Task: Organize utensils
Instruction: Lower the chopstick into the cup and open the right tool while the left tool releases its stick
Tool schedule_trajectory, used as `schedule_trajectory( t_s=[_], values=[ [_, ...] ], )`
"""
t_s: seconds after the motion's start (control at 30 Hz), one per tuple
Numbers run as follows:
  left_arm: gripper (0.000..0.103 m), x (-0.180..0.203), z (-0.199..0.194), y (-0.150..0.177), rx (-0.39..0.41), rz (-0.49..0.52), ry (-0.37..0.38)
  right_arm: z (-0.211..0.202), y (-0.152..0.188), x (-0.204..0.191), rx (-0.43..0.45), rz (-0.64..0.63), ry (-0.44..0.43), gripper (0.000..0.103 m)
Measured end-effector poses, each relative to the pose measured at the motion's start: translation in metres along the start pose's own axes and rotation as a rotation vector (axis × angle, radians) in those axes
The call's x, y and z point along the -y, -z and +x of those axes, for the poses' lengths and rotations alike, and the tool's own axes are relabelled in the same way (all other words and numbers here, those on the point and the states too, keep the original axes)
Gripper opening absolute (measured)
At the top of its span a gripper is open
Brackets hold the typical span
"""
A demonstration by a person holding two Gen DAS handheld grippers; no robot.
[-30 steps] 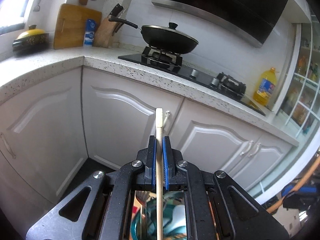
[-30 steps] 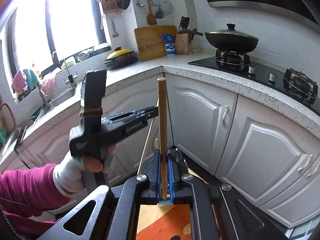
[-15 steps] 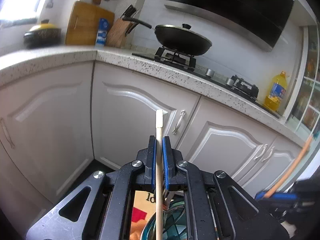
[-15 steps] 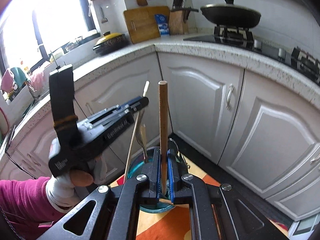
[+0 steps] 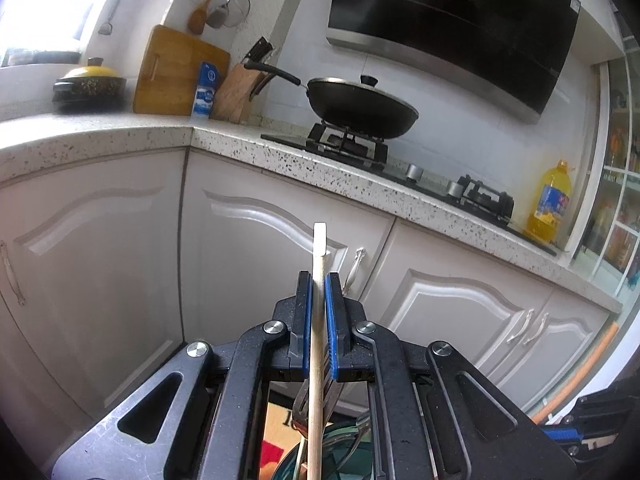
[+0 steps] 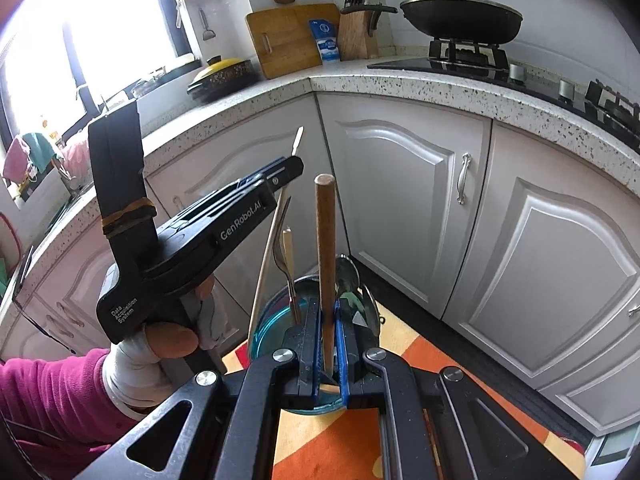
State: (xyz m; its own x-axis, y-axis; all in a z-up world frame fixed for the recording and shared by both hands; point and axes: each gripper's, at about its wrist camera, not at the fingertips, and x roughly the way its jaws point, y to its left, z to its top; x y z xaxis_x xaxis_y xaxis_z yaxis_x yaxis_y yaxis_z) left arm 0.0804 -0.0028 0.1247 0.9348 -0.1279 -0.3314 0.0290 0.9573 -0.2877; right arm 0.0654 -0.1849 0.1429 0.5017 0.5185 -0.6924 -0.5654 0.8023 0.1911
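Note:
My left gripper [image 5: 319, 280] is shut on a thin pale wooden stick [image 5: 318, 360] that stands upright between its blue pads. In the right wrist view that left gripper [image 6: 294, 164] slants in from the left, and the stick [image 6: 267, 256] reaches down into a teal glass jar [image 6: 260, 328] on the floor mat. My right gripper [image 6: 328, 308] is shut on a thick brown wooden handle [image 6: 325, 232], upright over the same jar. A fork [image 6: 282, 256], a spoon [image 6: 348, 276] and a short pale stick [image 6: 288, 252] stand in the jar.
An orange patterned mat [image 6: 332, 440] lies under the jar. White cabinet doors [image 6: 400, 200] and a speckled counter [image 6: 420, 84] stand close behind. A lidded wok [image 5: 360, 108] sits on the stove. A gloved hand and pink sleeve [image 6: 48, 396] hold the left gripper.
Both grippers have sunk with their sticks still gripped. The jar with its utensils has come into the right wrist view, and both held sticks now stand over or in it.

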Motion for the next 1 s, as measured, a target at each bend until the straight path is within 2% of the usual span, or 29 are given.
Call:
schedule_trajectory(
  t_s=[0.23, 0.5, 0.67, 0.8, 0.87, 1.0],
  values=[
    [0.005, 0.002, -0.009, 0.015, -0.007, 0.007, 0.025, -0.001, 0.008, 0.001, -0.007, -0.008, -0.011, 0.006],
    [0.005, 0.001, -0.011, 0.010, -0.031, -0.028, 0.057, 0.003, 0.011, 0.009, -0.009, 0.005, -0.020, 0.006],
    [0.005, 0.015, -0.013, -0.007, 0.037, -0.006, 0.072, 0.005, 0.009, 0.010, -0.003, 0.007, -0.023, 0.006],
    [0.005, 0.027, -0.010, -0.012, 0.098, 0.059, 0.064, 0.005, 0.009, 0.008, -0.002, 0.002, -0.028, 0.006],
    [0.005, 0.028, -0.008, -0.007, 0.095, 0.081, 0.054, 0.007, 0.011, 0.009, -0.006, 0.003, -0.031, 0.006],
    [0.005, 0.023, -0.008, 0.007, 0.039, 0.095, 0.064, 0.011, 0.014, 0.014, -0.022, 0.004, -0.038, 0.006]
  ],
)
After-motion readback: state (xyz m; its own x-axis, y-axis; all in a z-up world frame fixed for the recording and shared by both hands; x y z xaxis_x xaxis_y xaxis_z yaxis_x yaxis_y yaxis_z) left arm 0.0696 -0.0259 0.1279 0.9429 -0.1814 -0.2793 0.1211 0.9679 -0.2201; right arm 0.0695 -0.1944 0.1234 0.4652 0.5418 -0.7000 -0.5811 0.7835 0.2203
